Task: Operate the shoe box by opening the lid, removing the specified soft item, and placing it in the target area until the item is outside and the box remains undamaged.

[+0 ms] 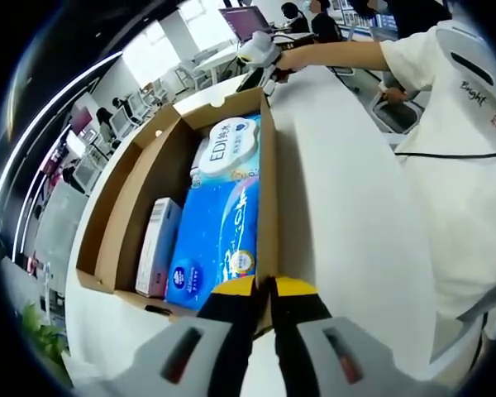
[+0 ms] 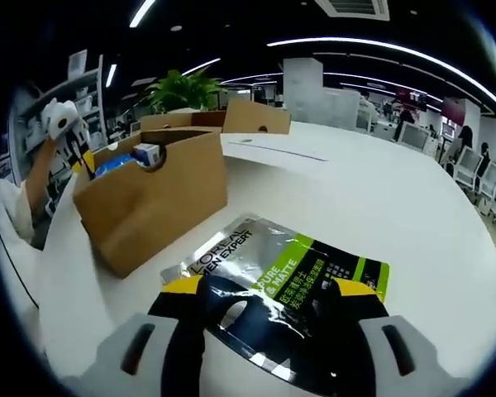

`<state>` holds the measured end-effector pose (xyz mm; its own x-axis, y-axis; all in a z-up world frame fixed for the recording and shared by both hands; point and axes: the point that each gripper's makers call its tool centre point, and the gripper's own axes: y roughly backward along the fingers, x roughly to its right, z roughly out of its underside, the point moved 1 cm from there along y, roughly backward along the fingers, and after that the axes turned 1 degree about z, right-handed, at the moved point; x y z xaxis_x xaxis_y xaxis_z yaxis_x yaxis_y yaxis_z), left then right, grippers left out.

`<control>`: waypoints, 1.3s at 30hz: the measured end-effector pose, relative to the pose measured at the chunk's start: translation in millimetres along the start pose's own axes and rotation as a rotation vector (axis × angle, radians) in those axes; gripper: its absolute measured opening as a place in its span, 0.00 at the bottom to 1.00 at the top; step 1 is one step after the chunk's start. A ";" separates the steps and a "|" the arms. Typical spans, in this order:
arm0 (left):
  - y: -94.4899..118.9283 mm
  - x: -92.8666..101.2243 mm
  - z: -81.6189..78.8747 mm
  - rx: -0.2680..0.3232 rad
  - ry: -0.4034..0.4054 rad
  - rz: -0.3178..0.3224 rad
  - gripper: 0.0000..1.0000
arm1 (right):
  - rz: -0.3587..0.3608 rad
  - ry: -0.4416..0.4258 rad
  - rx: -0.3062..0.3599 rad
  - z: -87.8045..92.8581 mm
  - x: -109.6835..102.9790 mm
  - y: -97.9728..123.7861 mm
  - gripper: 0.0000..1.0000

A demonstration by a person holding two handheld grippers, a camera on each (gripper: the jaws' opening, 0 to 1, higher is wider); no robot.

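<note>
The left gripper [image 1: 263, 289] pinches the cardboard shoe box [image 1: 269, 207] wall. At six o'clock, the wide-open right gripper [image 2: 269, 294] straddles the foil pouch [image 2: 285, 277], apparently released; lift straight off.

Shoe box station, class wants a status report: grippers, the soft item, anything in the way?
Left hand-held gripper shut on box wall. Right hand-held gripper open around foil pouch, pouch flat on table, outside box. Nothing blocking.

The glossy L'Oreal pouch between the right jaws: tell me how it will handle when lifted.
The pouch lies flat and thin on the white table, so it is probably light and floppy, sagging beyond the jaws. Its glossy film reflects the lights, so it may be slippery.
</note>
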<state>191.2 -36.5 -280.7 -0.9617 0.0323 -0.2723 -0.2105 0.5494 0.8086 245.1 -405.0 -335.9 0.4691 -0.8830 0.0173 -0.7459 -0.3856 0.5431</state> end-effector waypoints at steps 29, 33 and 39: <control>0.2 -0.2 0.1 0.007 0.010 0.024 0.05 | 0.013 -0.020 0.103 -63.3 5.9 36.1 0.55; 0.1 -0.3 0.3 0.002 0.012 0.025 0.05 | 0.009 -0.001 0.088 -71.2 0.1 38.3 0.48; -5.3 0.5 0.0 -0.002 0.005 0.044 0.05 | -0.024 -0.023 0.097 -79.0 -2.1 41.4 0.58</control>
<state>191.8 -39.5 -285.1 -0.9708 0.0525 -0.2342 -0.1686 0.5455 0.8210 250.6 -398.0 -247.1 0.4769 -0.8788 -0.0144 -0.7776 -0.4295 0.4591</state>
